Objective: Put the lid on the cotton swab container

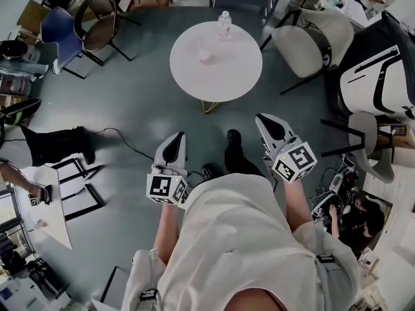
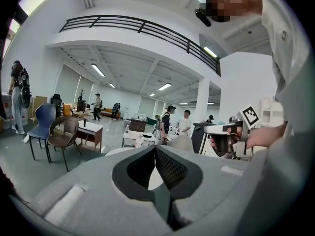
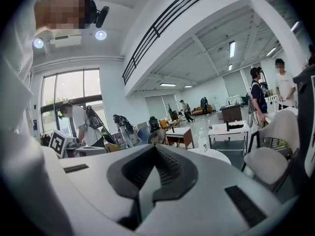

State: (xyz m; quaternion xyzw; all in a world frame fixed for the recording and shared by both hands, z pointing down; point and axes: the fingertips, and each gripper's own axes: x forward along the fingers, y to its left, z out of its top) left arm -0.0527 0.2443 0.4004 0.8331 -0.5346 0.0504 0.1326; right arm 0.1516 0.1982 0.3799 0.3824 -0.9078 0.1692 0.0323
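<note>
At the left a blue chair (image 1: 57, 28) and a round-backed mesh chair (image 1: 97, 21) are seen, and nearer, the left gripper (image 1: 176, 137) is held with its ridged dark pads pressed together on nothing. On the smooth round white table (image 1: 240, 76) a small pale container (image 1: 204, 56) is set near a clear bottle (image 1: 224, 24), well apart from both grippers. The right gripper (image 1: 264, 120) is likewise held closed and empty, a grey shell chair (image 1: 311, 41) lying farther right.
</note>
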